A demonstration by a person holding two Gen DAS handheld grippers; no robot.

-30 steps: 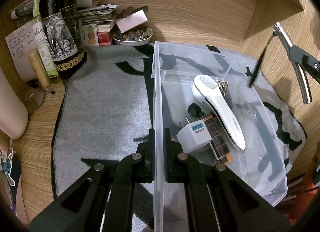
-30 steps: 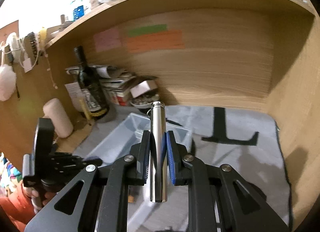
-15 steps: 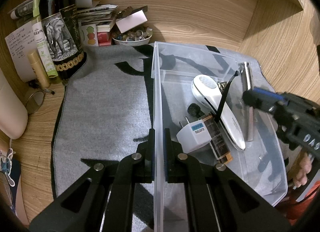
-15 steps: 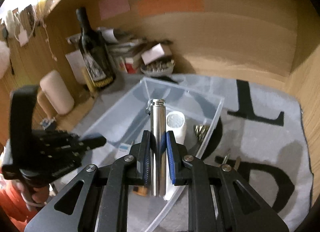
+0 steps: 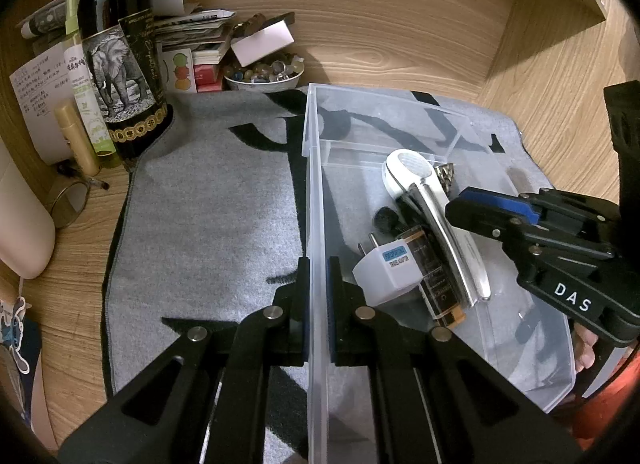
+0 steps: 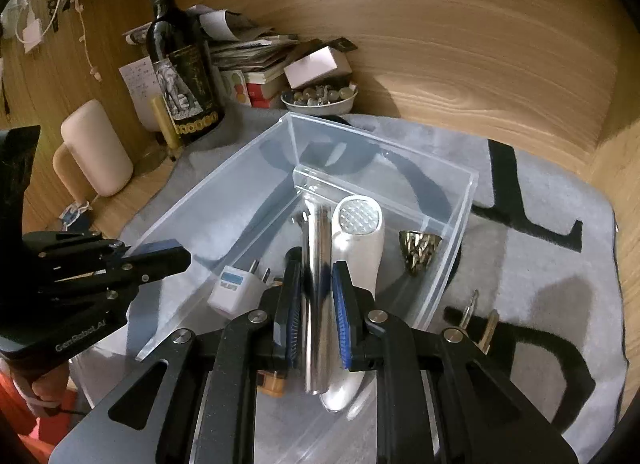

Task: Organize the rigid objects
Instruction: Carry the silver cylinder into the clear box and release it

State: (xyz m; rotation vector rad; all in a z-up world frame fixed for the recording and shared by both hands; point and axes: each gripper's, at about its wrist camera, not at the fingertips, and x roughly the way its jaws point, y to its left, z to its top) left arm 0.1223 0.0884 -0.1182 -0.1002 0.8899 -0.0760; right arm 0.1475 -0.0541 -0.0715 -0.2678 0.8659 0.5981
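From the left wrist, the left gripper point(image 5: 316, 296) pinches the near wall of the clear bin point(image 5: 400, 100), steadying it. From the right wrist, the right gripper point(image 6: 316, 304) clasps the metal tube point(image 6: 316, 264) inside that bin, its long axis running along the fingers, beside the white handheld device point(image 6: 356, 240); letting go looks next.

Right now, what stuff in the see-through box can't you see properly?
- Metal tube: right wrist view, its sides are covered by the right gripper pads.
- Amber-ended clear thing: too unclear to name in either view, partly under the white handheld device.
- Small black object: left wrist view, too small to identify.
- Plastic bin: near end cut off by the left wrist view's bottom edge.
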